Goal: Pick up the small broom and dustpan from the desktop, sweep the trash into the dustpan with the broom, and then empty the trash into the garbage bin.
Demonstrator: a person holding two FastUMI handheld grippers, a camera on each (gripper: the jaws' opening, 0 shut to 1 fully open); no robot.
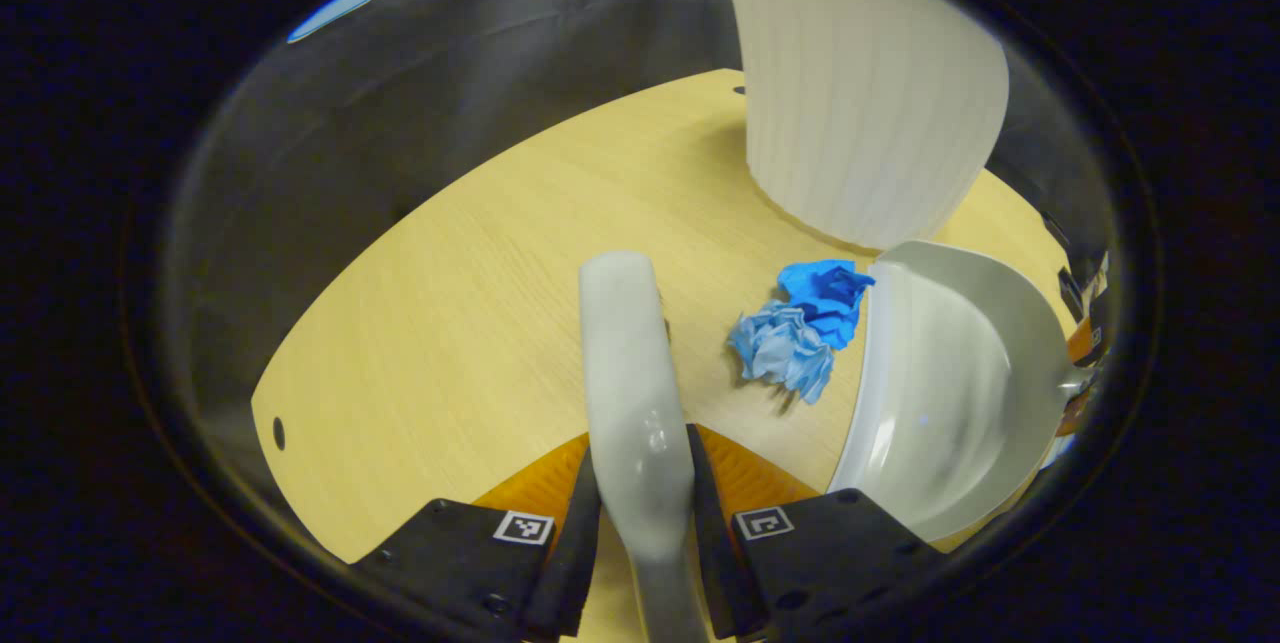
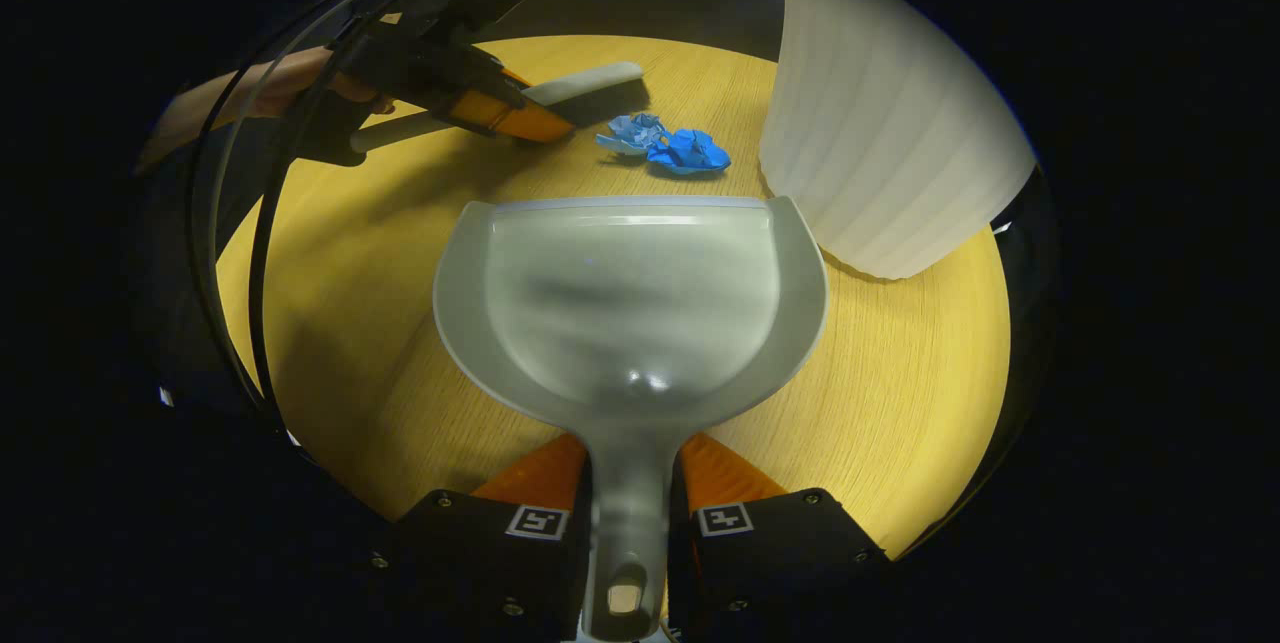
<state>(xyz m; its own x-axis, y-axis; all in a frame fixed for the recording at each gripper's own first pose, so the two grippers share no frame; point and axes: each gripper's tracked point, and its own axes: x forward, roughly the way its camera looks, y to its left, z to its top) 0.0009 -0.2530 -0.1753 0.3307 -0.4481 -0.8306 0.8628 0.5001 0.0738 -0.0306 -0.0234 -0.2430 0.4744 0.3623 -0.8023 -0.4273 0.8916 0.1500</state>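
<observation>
My left gripper [image 1: 642, 483] is shut on the pale grey broom [image 1: 628, 363], which points forward over the wooden desktop [image 1: 450, 323]. Two crumpled blue paper scraps [image 1: 805, 328] lie just right of the broom head, against the lip of the grey dustpan [image 1: 950, 393]. My right gripper [image 2: 630, 513] is shut on the dustpan's handle [image 2: 628, 513]; the pan [image 2: 630, 303] lies flat, its mouth facing the scraps [image 2: 665, 145]. Beyond them in the right gripper view, the left gripper [image 2: 500, 108] holds the broom [image 2: 585, 81], with a hand [image 2: 270, 88] behind it.
A tall white ribbed garbage bin [image 1: 865, 93] stands on the desktop just behind the scraps and the dustpan; in the right gripper view the bin [image 2: 880, 133] is at the right. Black cloth walls the desk's far side. A small hole [image 1: 279, 433] marks the desktop's left edge.
</observation>
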